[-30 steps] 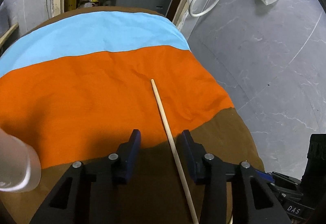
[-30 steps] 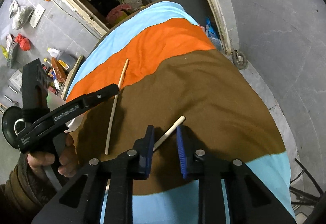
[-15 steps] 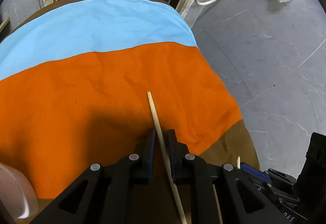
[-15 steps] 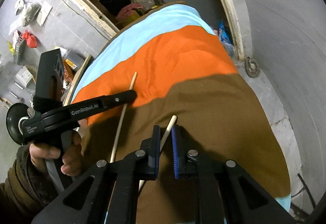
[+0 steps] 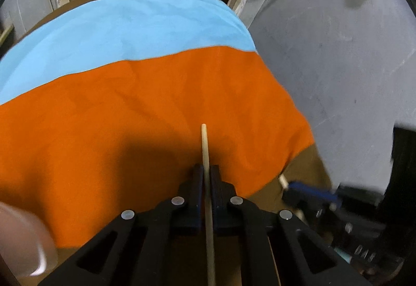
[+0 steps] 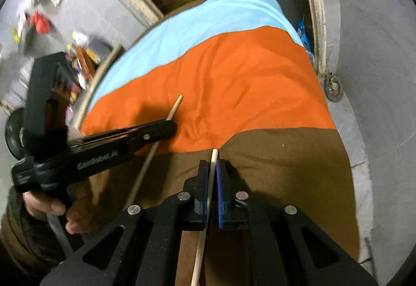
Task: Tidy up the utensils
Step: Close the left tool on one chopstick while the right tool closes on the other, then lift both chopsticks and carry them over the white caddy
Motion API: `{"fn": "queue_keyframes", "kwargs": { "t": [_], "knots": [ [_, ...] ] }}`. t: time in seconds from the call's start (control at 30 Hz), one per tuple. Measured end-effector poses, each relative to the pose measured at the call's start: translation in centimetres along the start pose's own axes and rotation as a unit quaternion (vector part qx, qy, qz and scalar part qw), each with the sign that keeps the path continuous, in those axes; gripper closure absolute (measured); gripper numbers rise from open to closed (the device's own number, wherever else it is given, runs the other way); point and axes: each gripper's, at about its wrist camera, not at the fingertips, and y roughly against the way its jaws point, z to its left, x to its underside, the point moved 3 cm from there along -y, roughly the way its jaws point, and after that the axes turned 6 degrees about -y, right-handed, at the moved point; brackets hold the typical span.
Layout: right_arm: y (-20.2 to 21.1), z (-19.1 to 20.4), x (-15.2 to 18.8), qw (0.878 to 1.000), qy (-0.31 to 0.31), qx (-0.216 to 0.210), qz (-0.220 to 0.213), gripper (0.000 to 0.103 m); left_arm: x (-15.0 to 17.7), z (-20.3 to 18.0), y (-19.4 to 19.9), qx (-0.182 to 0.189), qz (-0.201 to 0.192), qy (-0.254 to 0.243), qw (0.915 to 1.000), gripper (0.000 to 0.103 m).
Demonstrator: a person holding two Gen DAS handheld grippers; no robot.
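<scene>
I read both wrist views as follows.

Left gripper [image 5: 206, 177]: its jaws are closed on a wooden chopstick [image 5: 205, 148]. The stick runs straight between the fingers [image 5: 197, 182], with its tip projecting forward over the orange band [image 5: 130, 117] of the tablecloth. In the right wrist view I see the same gripper [image 6: 166, 130] from the side, held in the person's left hand [image 6: 52, 205], with the chopstick [image 6: 156, 148] passing through it at a slant.

Right gripper [image 6: 213, 171]: its jaws are closed on a second chopstick [image 6: 212, 174]. The tip stands just past the fingers [image 6: 221, 182], over the brown band [image 6: 273, 169] near its border with the orange. The rest of the stick runs back under the gripper body. In the left wrist view this gripper [image 5: 291, 188] appears blurred at lower right, with the stick's tip [image 5: 283, 180] showing.

The two sticks are apart, not touching.

Surface: the cloth has a light blue band [image 5: 130, 26] at the far side, then orange, then brown. A blurred pale object [image 5: 23, 241] sits at the lower left of the left wrist view; I cannot tell what it is.
</scene>
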Motion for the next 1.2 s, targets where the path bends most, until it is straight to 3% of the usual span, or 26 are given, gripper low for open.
{"fn": "queue_keyframes", "kwargs": {
  "t": [0.27,0.4,0.5,0.63,0.77,1.0,1.2],
  "knots": [
    [0.3,1.2,-0.3,0.998,0.043,0.050,0.016,0.096,0.9,0.5,0.8,-0.004,0.016,-0.003,0.9999,0.097],
    [0.6,1.2,-0.4,0.998,0.041,0.053,0.012,0.097,1.1,0.0,0.8,-0.021,0.008,-0.001,0.9997,0.098],
    [1.2,0.7,-0.4,0.999,0.013,0.029,-0.006,0.099,1.5,0.0,1.4,-0.017,-0.006,0.007,0.9998,0.098],
    [4.0,1.1,0.1,0.996,-0.013,-0.024,-0.081,0.099,2.6,-0.2,4.1,-0.011,-0.061,0.012,0.9980,0.098],
    [6.2,1.9,0.7,0.989,-0.018,-0.052,-0.136,0.099,3.8,-0.3,8.1,-0.009,-0.137,0.018,0.9904,0.098],
    [8.5,6.7,1.6,0.971,0.009,-0.107,-0.212,0.099,6.0,0.5,14.8,-0.031,-0.254,0.029,0.9664,0.098],
    [10.2,10.9,0.9,0.954,0.032,-0.143,-0.263,0.099,7.0,3.0,18.3,-0.057,-0.297,0.038,0.9524,0.098]
  ]
}}
